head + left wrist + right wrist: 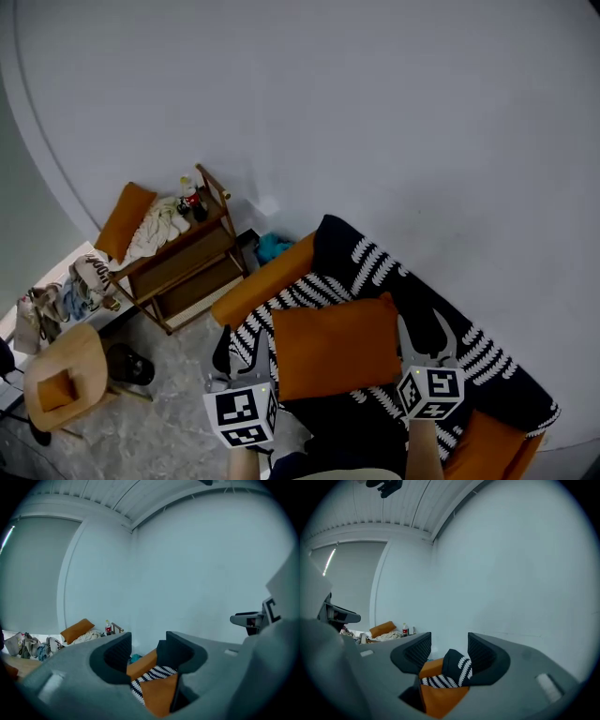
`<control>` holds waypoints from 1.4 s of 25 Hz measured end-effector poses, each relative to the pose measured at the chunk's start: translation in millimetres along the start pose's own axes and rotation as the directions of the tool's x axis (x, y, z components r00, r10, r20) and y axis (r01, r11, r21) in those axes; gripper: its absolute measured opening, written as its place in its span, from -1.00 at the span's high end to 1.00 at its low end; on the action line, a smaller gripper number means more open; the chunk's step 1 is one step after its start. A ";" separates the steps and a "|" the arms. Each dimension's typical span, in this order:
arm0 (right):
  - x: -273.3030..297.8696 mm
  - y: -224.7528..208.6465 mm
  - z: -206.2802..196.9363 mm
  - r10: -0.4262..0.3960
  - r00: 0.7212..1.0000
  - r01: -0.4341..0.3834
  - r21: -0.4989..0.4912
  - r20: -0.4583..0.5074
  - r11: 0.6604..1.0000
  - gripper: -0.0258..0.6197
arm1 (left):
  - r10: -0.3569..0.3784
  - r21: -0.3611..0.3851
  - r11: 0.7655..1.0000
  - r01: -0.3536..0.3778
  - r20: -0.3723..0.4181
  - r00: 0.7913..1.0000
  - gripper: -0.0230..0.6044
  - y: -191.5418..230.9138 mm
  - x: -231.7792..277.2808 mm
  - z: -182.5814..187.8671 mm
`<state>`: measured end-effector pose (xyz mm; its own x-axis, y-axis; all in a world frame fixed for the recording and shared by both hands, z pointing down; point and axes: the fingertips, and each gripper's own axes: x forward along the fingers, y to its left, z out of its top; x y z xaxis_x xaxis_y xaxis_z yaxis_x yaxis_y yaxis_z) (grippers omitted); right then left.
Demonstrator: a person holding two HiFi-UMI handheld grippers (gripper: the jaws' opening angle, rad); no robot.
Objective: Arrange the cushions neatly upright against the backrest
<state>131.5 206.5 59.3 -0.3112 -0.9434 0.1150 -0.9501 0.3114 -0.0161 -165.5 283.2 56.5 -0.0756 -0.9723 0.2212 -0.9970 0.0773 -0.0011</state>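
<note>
An orange cushion (336,347) lies on a sofa seat draped with a black-and-white patterned throw (375,258). The sofa's orange armrest (267,277) shows at its left end. My left gripper (246,361) hovers at the cushion's near left corner and my right gripper (427,339) at its near right side. Both stand open with no pad pressing on the cushion. The left gripper view has the cushion (159,695) low between the wide jaws of the left gripper (147,651). In the right gripper view the cushion (438,700) sits low and left below the right gripper (449,651).
A wooden shelf (187,258) stands left of the sofa with a second orange cushion (125,217), cloth and a bottle on top. A small wooden chair (66,370) and bags (56,300) are on the floor at far left. A blue item (274,247) lies behind the armrest.
</note>
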 end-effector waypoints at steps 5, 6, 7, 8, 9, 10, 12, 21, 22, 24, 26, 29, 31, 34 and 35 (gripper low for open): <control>29.5 -13.0 -15.2 -0.001 0.999 0.001 0.013 -0.040 1.000 0.17 | 0.010 0.006 1.000 -0.009 -0.043 0.999 0.18 -2.6 30.7 -8.6; 34.3 -15.2 -19.6 -0.001 0.999 0.002 0.016 -0.050 1.000 0.17 | 0.009 0.006 1.000 -0.009 -0.054 0.998 0.18 -3.4 36.3 -11.7; 38.7 -17.6 -24.1 -0.001 0.998 0.002 0.018 -0.060 1.000 0.17 | 0.008 0.007 1.000 -0.008 -0.065 0.998 0.18 -4.8 41.8 -14.8; 43.3 -20.4 -28.8 -0.001 0.997 0.003 0.021 -0.071 1.000 0.17 | 0.007 0.010 1.000 -0.006 -0.076 0.997 0.18 -6.7 47.7 -17.9; 48.2 -23.3 -33.4 -0.002 0.997 0.004 0.025 -0.082 1.000 0.17 | 0.004 0.014 1.000 -0.003 -0.088 0.996 0.18 -8.7 54.1 -21.0; 53.1 -25.7 -38.0 -0.002 0.996 0.005 0.029 -0.093 1.000 0.17 | 0.001 0.019 1.000 0.001 -0.100 0.995 0.18 -10.4 60.7 -24.0; 61.3 -28.9 -46.3 -0.005 0.993 0.009 0.034 -0.114 0.999 0.17 | -0.007 0.025 1.000 0.010 -0.121 0.993 0.18 -12.5 72.8 -30.2; 108.8 -55.6 -95.6 -0.036 0.974 0.043 0.025 -0.222 0.999 0.17 | -0.053 0.019 0.998 0.058 -0.207 0.977 0.18 -24.2 138.0 -60.2; 115.8 -57.7 -103.6 -0.039 0.971 0.046 0.024 -0.238 0.999 0.17 | -0.057 0.017 0.998 0.062 -0.220 0.974 0.18 -23.5 146.6 -65.2; 128.6 -61.8 -119.9 -0.049 0.961 0.058 0.024 -0.273 0.998 0.17 | -0.063 0.025 0.997 0.072 -0.249 0.966 0.18 -21.8 163.4 -76.4; 138.9 -65.6 -134.0 -0.065 0.950 0.075 0.020 -0.305 0.997 0.17 | -0.066 0.044 0.996 0.081 -0.280 0.958 0.18 -18.8 179.3 -88.7; 154.2 -70.0 -152.9 -0.088 0.935 0.100 0.017 -0.344 0.995 0.17 | -0.077 0.044 0.994 0.097 -0.329 0.941 0.18 -13.3 202.8 -107.7; 164.8 -74.9 -165.7 -0.102 0.926 0.116 0.019 -0.362 0.993 0.17 | -0.090 0.036 0.993 0.110 -0.359 0.929 0.18 -11.8 219.6 -120.2; 180.9 -84.1 -186.0 -0.117 0.909 0.130 0.005 -0.400 0.992 0.17 | -0.107 0.031 0.991 0.130 -0.402 0.909 0.18 -12.1 244.4 -140.3; 186.2 -86.2 -193.0 -0.119 0.903 0.130 -0.001 -0.413 0.991 0.17 | -0.113 0.029 0.990 0.137 -0.417 0.902 0.18 -12.1 252.4 -147.7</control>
<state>159.4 26.1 273.8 -0.1594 -0.8418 0.5157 -0.9826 0.1859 -0.0002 -170.1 69.4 256.3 0.0509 -0.7939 0.6059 -0.9980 -0.0632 0.0011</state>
